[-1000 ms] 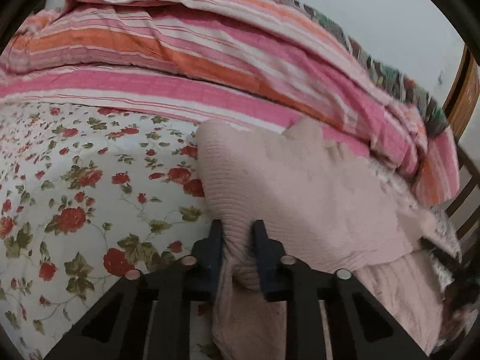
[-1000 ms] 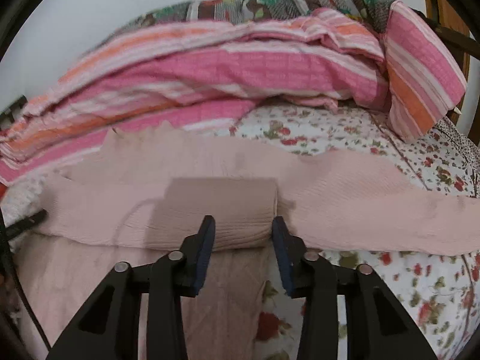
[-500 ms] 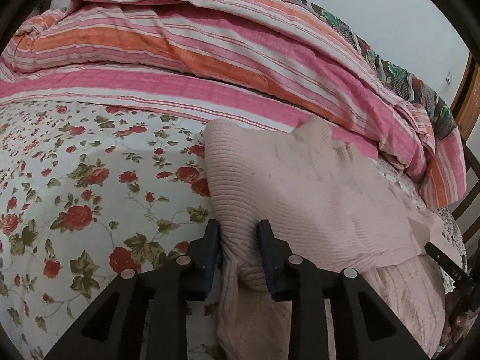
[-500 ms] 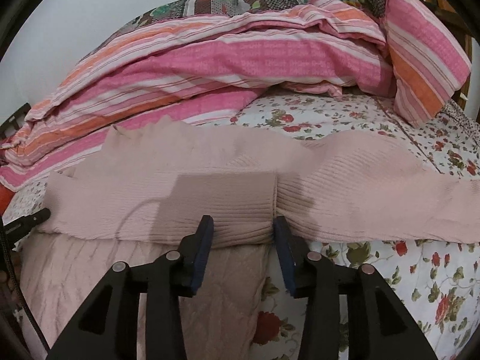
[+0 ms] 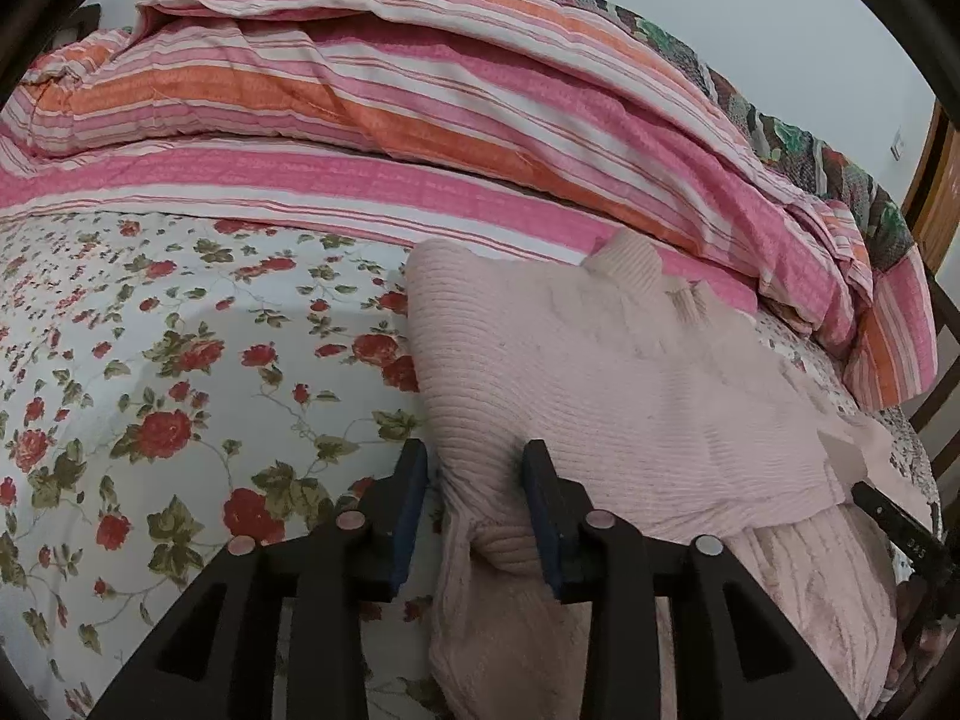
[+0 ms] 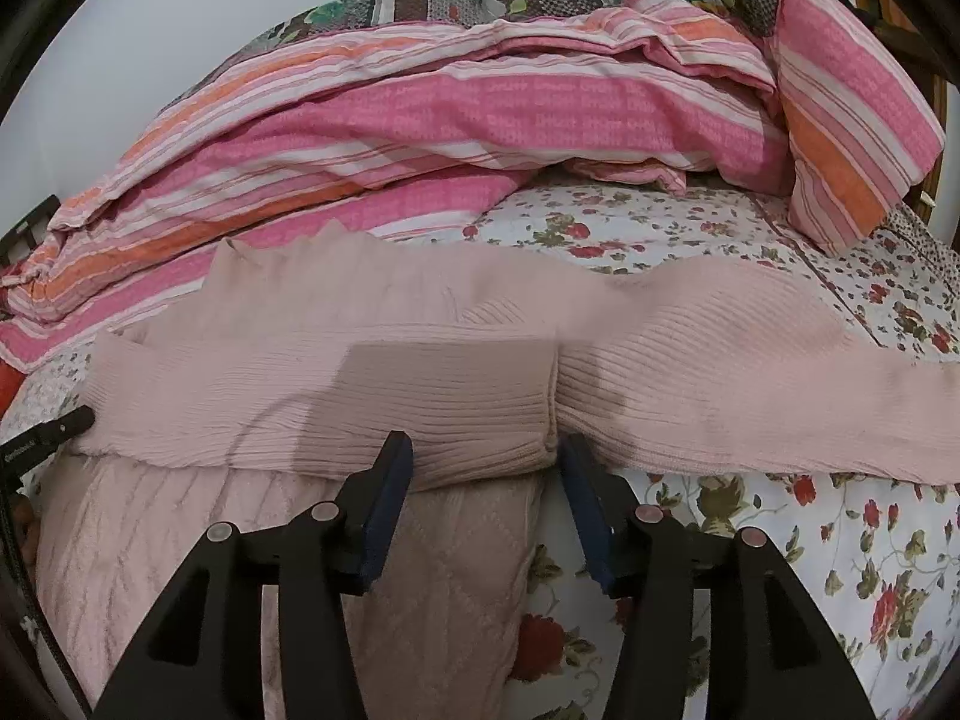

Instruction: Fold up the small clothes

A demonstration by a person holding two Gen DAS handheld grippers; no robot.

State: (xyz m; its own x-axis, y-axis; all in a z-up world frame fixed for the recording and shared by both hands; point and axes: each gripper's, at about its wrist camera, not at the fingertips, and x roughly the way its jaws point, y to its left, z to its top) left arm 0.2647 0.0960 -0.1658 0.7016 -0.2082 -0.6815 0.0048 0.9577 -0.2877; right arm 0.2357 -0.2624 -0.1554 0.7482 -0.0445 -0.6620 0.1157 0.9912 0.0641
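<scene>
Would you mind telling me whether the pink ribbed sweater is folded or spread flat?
Partly folded: the pink ribbed sweater is doubled over a rounded edge between the right gripper fingers, one sleeve trailing right.

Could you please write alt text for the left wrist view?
The left tongs straddle a bunched fold of a pale pink ribbed sweater lying on a rose-print bedsheet. A pink and orange striped quilt is heaped behind.

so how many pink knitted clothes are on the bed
2: a ribbed sweater spread across the bed, and a cable-knit piece partly under its near edge. Others may be hidden underneath.
</scene>
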